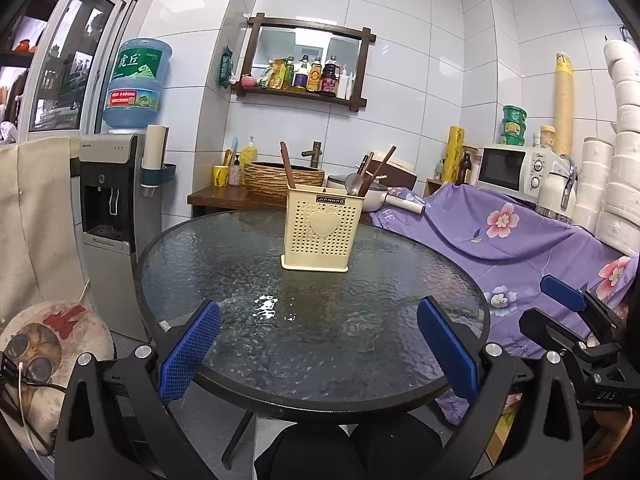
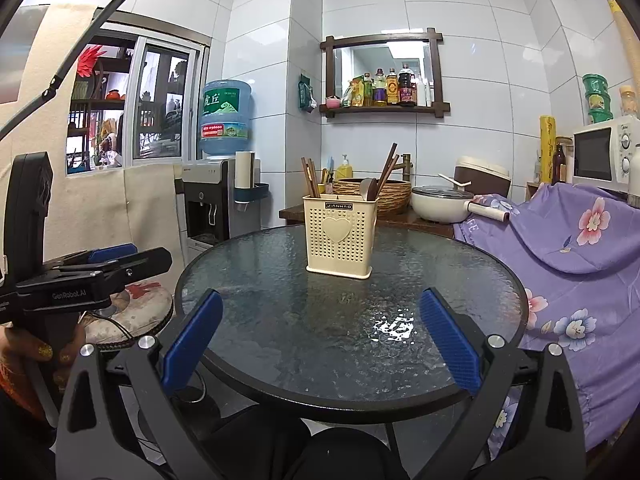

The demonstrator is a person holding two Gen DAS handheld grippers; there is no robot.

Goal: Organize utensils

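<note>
A cream perforated utensil holder (image 1: pixel 318 226) (image 2: pixel 340 236) with a heart on its front stands upright at the far middle of the round glass table (image 1: pixel 248 280) (image 2: pixel 280 300). Brown chopsticks (image 1: pixel 286 166) (image 2: pixel 310 178) stick up from its left side. A metal spoon (image 1: pixel 354 184) (image 2: pixel 366 190) and more brown chopsticks (image 1: pixel 380 168) (image 2: pixel 388 168) lean in its right side. My left gripper (image 1: pixel 320 354) hovers open over the near table edge, holding nothing. My right gripper (image 2: pixel 320 344) is open and empty too, well short of the holder.
A water dispenser (image 1: pixel 108 208) and a cushioned stool (image 1: pixel 56 356) stand left of the table. A purple floral cloth (image 1: pixel 520 232) covers the right side, below a microwave (image 1: pixel 508 170). A white pot (image 2: pixel 436 202) and woven basin (image 2: pixel 384 196) sit behind the holder. A person's hand (image 2: pixel 40 352) holds the left gripper's handle.
</note>
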